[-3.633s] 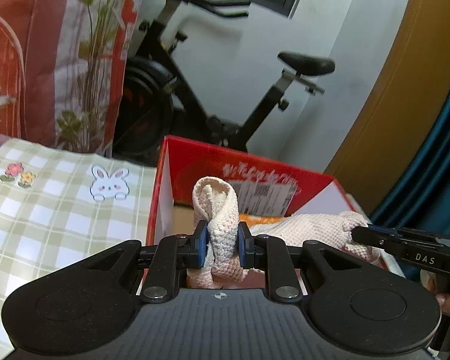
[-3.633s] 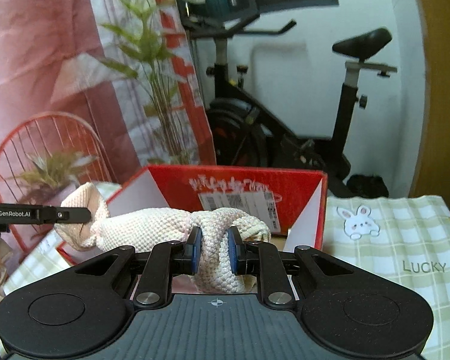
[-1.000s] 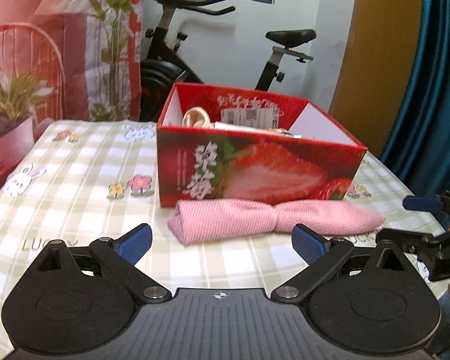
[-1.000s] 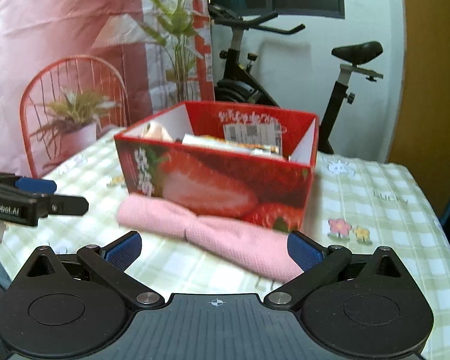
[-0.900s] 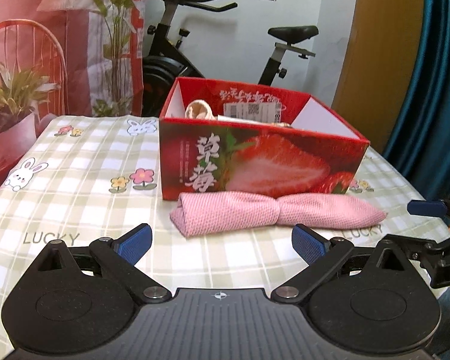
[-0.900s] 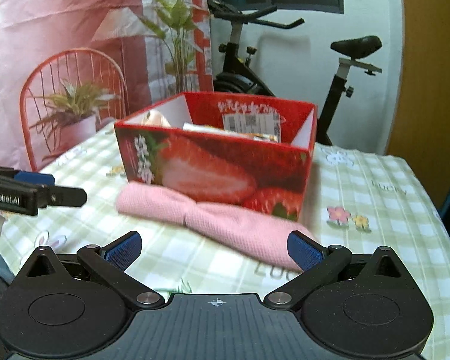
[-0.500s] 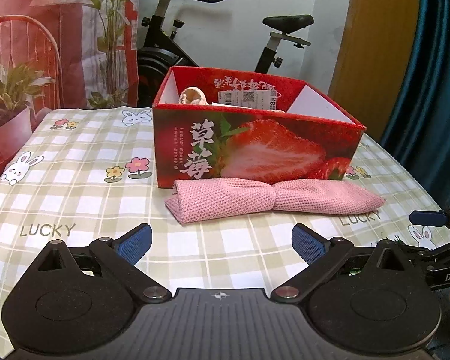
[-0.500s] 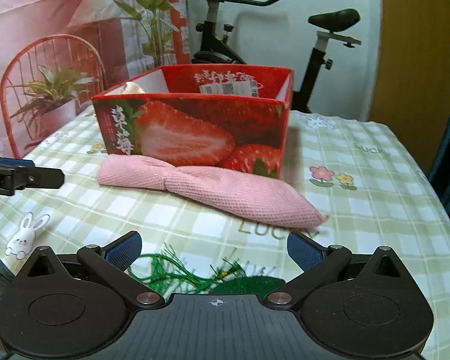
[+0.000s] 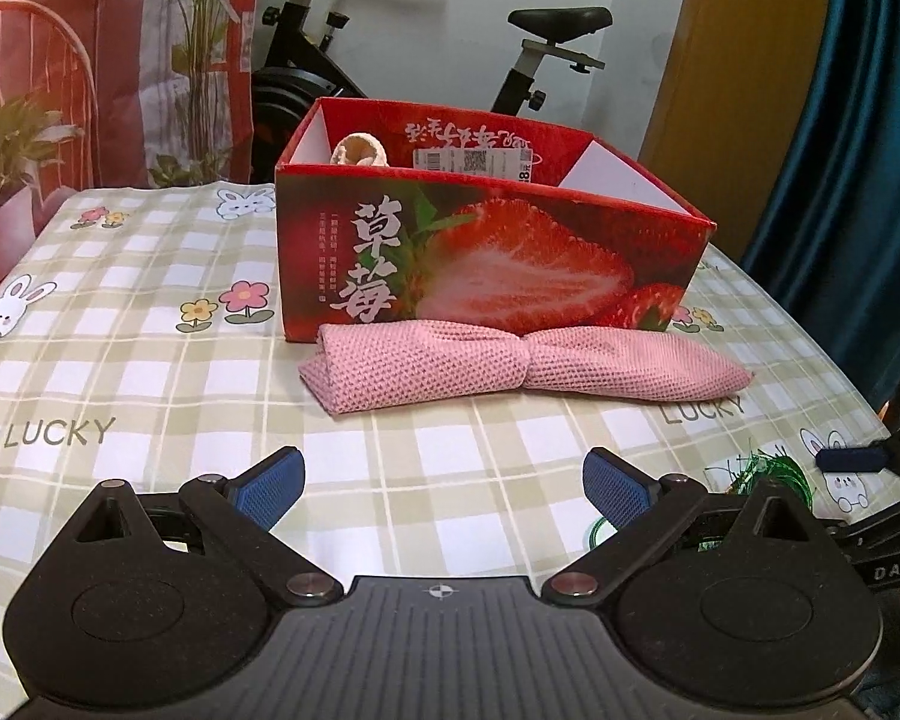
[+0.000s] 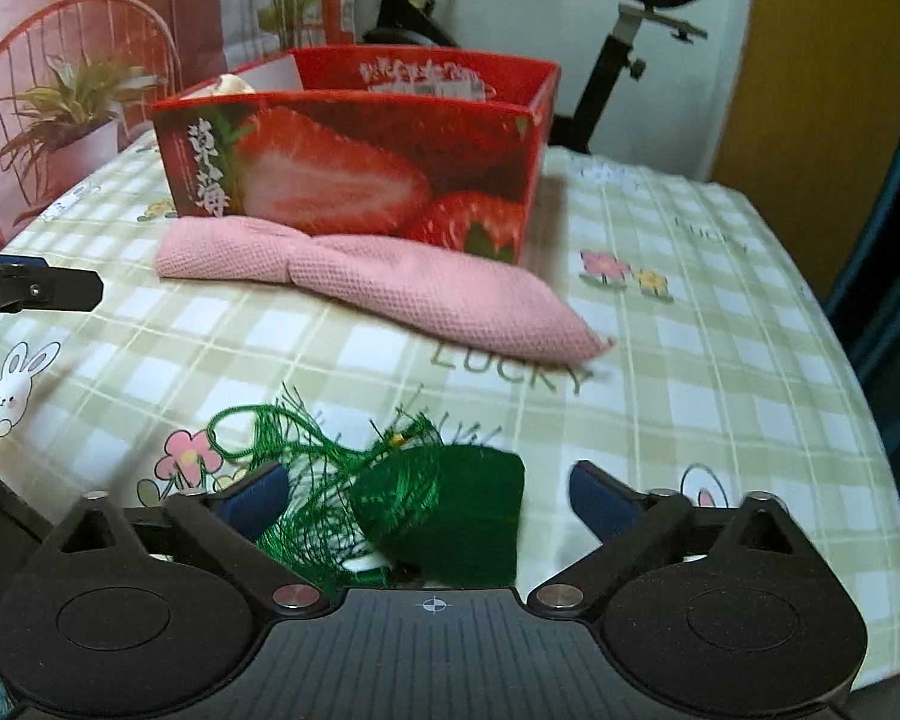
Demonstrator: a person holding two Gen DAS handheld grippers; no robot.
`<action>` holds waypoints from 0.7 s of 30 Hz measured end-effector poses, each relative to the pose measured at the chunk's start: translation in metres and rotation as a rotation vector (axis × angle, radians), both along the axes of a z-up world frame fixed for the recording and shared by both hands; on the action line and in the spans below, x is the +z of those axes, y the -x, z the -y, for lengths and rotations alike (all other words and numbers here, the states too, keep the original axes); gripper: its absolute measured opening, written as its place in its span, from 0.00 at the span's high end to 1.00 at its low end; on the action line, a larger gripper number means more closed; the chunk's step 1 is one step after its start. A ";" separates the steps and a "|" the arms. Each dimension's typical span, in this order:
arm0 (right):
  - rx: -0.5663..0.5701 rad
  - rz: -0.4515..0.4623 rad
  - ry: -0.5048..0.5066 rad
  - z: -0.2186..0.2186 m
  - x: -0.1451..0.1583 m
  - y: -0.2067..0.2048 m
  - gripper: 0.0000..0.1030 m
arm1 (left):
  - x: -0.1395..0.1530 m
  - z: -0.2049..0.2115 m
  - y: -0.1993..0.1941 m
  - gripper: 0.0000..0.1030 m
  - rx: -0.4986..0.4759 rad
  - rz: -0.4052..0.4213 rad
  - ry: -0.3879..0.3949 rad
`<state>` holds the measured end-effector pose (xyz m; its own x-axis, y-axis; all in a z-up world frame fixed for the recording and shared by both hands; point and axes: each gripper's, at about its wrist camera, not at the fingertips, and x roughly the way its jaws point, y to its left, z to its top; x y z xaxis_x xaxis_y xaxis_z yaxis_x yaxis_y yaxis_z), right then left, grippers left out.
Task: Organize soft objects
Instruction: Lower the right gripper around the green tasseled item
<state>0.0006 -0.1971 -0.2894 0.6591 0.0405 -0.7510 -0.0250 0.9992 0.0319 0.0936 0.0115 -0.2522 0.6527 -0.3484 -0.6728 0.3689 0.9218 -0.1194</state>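
A pink knitted cloth (image 9: 510,366) (image 10: 390,288) lies twisted on the table against the front of the red strawberry box (image 9: 492,258) (image 10: 360,174). A cream knitted cloth (image 9: 360,151) shows inside the box at its left end. My left gripper (image 9: 444,480) hovers open over bare tablecloth, short of the pink cloth. My right gripper (image 10: 426,492) straddles a green tasselled fabric piece (image 10: 450,504) near the table's front edge. Its jaws are closing, and the pads stand clear of the green piece on both sides.
A checked tablecloth (image 9: 120,372) covers the table, whose edge falls away at the right (image 10: 870,420). An exercise bike (image 9: 528,60) stands behind the box. A red wire chair with a potted plant (image 10: 72,96) is at the left, a blue curtain (image 9: 858,150) at the right.
Both grippers held the cream cloth over the box, and now it lies inside. The right gripper has sunk and tipped down over the green piece, and its jaws have narrowed slightly.
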 end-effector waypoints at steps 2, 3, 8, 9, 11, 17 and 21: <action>0.010 -0.054 -0.023 0.002 -0.007 -0.003 0.31 | -0.001 0.000 0.000 0.03 0.000 -0.006 0.000; 0.021 -0.078 -0.037 0.002 -0.010 -0.005 0.33 | -0.002 0.001 0.000 0.03 -0.002 -0.009 0.000; 0.118 -0.104 -0.070 -0.010 -0.011 -0.017 0.46 | -0.004 0.003 0.001 0.03 -0.005 -0.010 -0.010; 0.135 -0.106 -0.073 -0.013 -0.010 -0.020 0.47 | -0.004 0.002 0.001 0.03 0.000 -0.009 -0.007; 0.174 -0.106 -0.076 -0.021 -0.010 -0.029 0.47 | -0.004 0.000 -0.001 0.03 0.015 -0.013 0.003; 0.256 -0.077 -0.093 -0.049 -0.012 -0.064 0.47 | -0.006 -0.009 -0.007 0.03 0.068 -0.037 0.034; 0.313 -0.055 -0.072 -0.073 -0.012 -0.088 0.47 | -0.007 -0.015 -0.012 0.03 0.099 -0.045 0.062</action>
